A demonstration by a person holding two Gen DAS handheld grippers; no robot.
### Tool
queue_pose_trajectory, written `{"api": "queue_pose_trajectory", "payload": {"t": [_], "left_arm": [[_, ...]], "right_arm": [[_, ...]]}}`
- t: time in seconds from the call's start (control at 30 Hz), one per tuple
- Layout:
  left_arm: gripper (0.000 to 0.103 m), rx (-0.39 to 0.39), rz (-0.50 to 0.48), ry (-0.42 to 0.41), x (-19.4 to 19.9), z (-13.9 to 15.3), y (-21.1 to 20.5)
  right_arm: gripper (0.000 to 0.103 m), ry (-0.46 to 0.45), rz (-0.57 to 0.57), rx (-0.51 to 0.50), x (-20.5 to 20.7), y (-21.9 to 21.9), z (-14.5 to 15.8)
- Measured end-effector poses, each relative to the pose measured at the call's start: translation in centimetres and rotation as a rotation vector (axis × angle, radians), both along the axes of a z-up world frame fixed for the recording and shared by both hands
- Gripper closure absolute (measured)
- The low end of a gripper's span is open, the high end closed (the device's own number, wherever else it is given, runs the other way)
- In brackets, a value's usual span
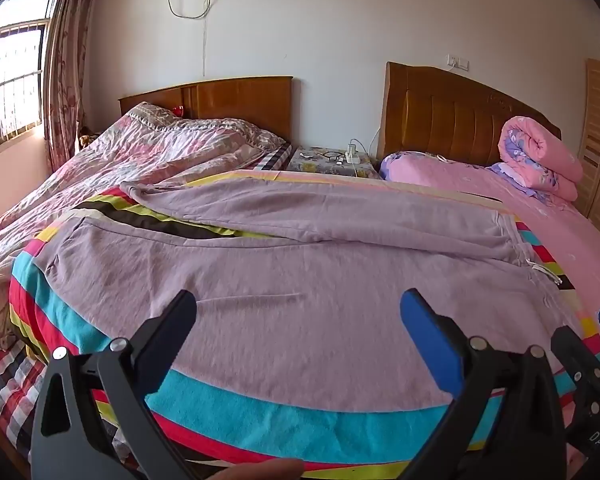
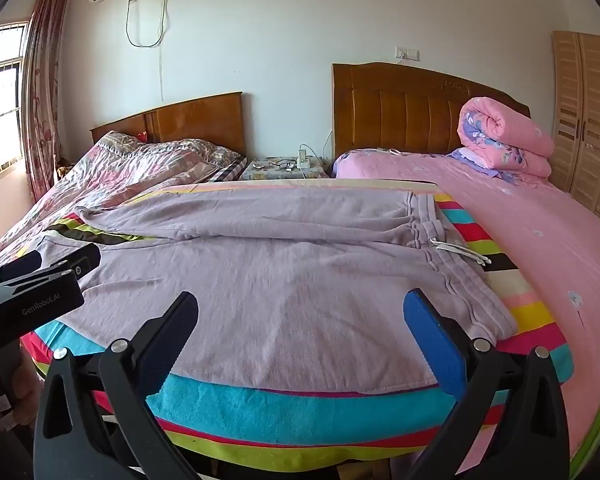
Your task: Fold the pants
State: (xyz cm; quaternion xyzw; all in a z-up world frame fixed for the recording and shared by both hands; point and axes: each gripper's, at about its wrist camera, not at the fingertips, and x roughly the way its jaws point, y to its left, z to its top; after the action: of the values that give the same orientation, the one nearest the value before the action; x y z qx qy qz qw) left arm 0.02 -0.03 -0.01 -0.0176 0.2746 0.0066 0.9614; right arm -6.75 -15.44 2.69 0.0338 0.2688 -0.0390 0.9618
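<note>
Pink rolled quilt point(image 2: 504, 140) beyond pants point(image 2: 268, 264)

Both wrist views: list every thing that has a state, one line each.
pants: spread flat, unfolded, legs apart
striped blanket: laid out under pants
left gripper: open, holding nothing
right gripper: open, holding nothing
pink quilt: rolled up
wardrobe: doors closed

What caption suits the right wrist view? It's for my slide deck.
Open right tool hovers over lilac pants spread flat on a striped blanket, waistband to the right.
</note>
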Motion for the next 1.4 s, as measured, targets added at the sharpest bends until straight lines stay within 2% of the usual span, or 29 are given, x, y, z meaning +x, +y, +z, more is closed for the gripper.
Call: {"api": "queue_pose_trajectory", "payload": {"t": [1.4], "left_arm": [[0.001, 0.005, -0.009, 0.003, -0.28, -0.52, -0.02]], "right_arm": [[0.004, 0.011, -0.002, 0.013, 0.28, -0.43, -0.35]]}}
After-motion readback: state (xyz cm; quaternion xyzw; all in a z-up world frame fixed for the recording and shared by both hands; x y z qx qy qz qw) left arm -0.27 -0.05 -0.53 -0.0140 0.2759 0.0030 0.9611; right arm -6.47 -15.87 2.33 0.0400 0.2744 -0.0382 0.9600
